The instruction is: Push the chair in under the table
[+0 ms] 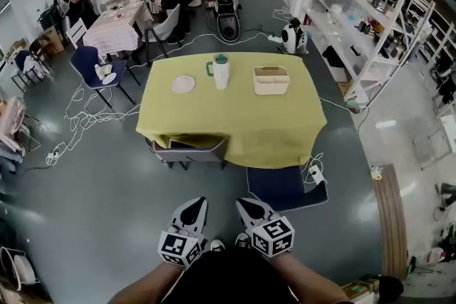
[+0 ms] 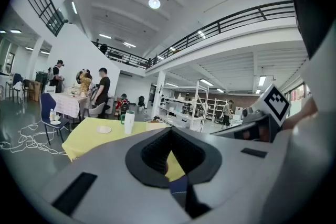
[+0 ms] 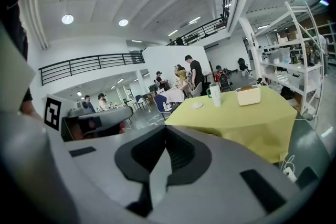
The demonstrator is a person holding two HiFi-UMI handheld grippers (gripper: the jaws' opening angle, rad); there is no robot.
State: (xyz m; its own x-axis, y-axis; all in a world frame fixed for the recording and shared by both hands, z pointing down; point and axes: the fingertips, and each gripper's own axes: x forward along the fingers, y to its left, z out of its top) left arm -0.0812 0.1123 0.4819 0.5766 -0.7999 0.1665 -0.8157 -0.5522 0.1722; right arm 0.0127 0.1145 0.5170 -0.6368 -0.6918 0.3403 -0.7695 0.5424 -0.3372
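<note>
1. The blue chair (image 1: pixel 285 189) is standing at the near right side of the table (image 1: pixel 235 126), with its seat sticking out from under the hem of the yellow cloth. I judge this to be the chair to push, because the grey chair (image 1: pixel 191 152) to its left is already sitting with its back against the cloth.
2. The left gripper (image 1: pixel 195 205) and right gripper (image 1: pixel 246 206) are hovering side by side, short of the chair. Both are clenched tight, with nothing between the jaws.
3. The step in hand appears to be the approach. Closed jaws are serving well as blunt pushers. One should be set toward each side of the chair's near edge, so that it goes in straight and does not swivel.
4. The push should be level and slow, since the low-hanging cloth may be catching on the chair.
5. A power strip (image 1: pixel 315 174) and its cable are lying on the floor just beside the chair's right side, where a leg may snag.
6. A tumbler (image 1: pixel 221 71), a plate (image 1: pixel 183 84) and a box (image 1: pixel 271 80) are resting on the tabletop, so a knock to the table could tip the tumbler.
</note>
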